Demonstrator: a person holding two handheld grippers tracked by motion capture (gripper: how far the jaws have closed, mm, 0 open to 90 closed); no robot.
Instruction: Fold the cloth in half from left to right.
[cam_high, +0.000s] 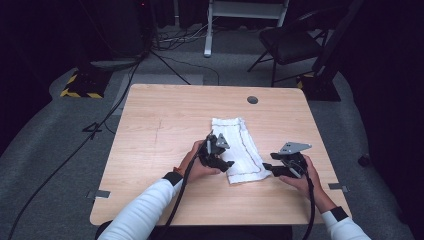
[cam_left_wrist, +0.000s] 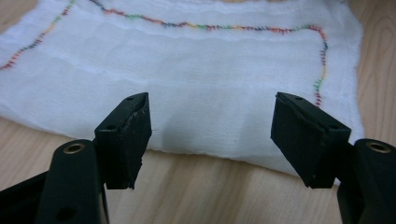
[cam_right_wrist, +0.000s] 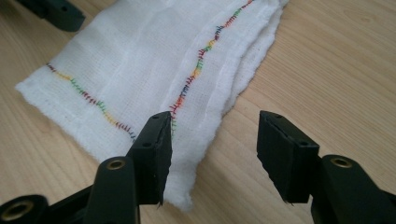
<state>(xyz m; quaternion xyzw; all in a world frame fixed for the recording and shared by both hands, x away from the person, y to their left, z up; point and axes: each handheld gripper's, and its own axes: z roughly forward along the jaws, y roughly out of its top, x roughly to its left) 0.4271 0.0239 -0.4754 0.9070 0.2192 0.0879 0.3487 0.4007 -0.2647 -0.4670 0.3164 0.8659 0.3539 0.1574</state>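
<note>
Left gripper (cam_high: 220, 150) has its jaws well apart with nothing between them; in the left gripper view they hang just short of the near long edge of the white cloth (cam_left_wrist: 196, 88), not touching it, bare wood under the tips. Right gripper (cam_high: 270, 169) is also spread wide and holds nothing; in the right gripper view one jaw sits over the cloth's near corner, the other over bare table (cam_right_wrist: 327, 70), contact with the fabric cannot be told. The cloth (cam_high: 240, 147) lies folded into a long strip on the middle of the wooden table (cam_high: 160, 130), running away from the person, with a line of multicolour stitching (cam_right_wrist: 191, 79) along its border and layered edges showing on one side. The left gripper is at the cloth's left side, the right gripper at its near right corner. A small round grey hole (cam_high: 252, 99) sits in the tabletop near the far edge, well apart from the cloth. Beyond the table stand a dark chair (cam_high: 290, 42) and loose cables (cam_high: 125, 85) on the grey floor. Nothing blocks either gripper's way to the cloth.
</note>
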